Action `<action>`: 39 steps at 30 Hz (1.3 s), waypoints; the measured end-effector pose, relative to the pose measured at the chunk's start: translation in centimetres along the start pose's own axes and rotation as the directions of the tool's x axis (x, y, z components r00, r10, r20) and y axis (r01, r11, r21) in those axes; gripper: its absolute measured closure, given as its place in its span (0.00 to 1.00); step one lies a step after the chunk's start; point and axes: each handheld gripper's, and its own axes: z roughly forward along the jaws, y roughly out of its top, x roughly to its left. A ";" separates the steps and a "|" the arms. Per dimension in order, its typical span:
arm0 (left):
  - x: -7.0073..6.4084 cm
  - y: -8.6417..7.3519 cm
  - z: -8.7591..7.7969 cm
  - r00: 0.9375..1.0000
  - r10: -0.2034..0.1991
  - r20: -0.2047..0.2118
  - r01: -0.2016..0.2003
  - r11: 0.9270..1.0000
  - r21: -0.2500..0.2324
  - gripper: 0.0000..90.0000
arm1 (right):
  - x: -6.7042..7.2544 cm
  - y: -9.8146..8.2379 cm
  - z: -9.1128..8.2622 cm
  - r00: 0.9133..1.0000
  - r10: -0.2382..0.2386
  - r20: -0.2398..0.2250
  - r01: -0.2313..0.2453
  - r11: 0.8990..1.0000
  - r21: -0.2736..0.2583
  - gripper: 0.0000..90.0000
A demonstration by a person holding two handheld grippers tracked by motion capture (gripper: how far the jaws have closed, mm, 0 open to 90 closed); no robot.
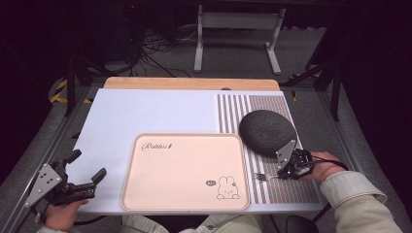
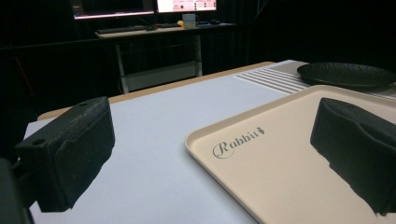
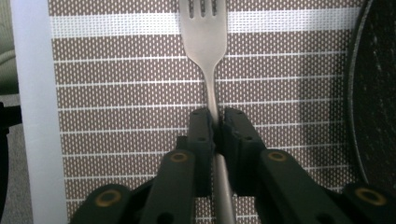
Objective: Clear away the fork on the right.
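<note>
Closest to the lens, the right gripper [image 3: 217,122] has its two black jaws pressed together on the handle of a metal fork [image 3: 205,28], whose tines point away beyond the jaw tips over the striped placemat [image 3: 116,93]. Just to that claw's right lies a dark round plate [image 3: 376,93]. The left gripper [image 1: 87,171] is spread wide and empty above the white table [image 2: 154,126]; its right jaw hangs over the beige tray [image 2: 275,158].
</note>
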 end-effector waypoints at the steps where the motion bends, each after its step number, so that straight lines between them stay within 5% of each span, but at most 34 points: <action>1: 0.0 0.0 0.0 1.000 0.000 0.000 0.000 1.000 0.000 0.01 | 0.0 0.0 0.0 1.000 0.000 0.000 0.000 1.000 0.000 0.91; 16: 0.0 0.0 0.0 1.000 -0.004 0.001 0.004 1.000 0.000 0.01 | 0.0 -0.1 0.0 1.000 -0.019 -0.006 0.019 1.000 -0.008 0.95; 23: 0.0 0.0 0.0 1.000 -0.006 0.001 0.006 1.000 0.001 0.01 | 0.3 -0.1 -0.1 1.000 0.011 -0.005 -0.011 1.000 -0.003 0.95; 39: 0.0 0.0 0.0 1.000 -0.001 0.000 0.001 1.000 0.002 0.01 | 1.5 1.4 -3.2 0.993 0.043 0.107 -0.026 0.987 -0.159 0.95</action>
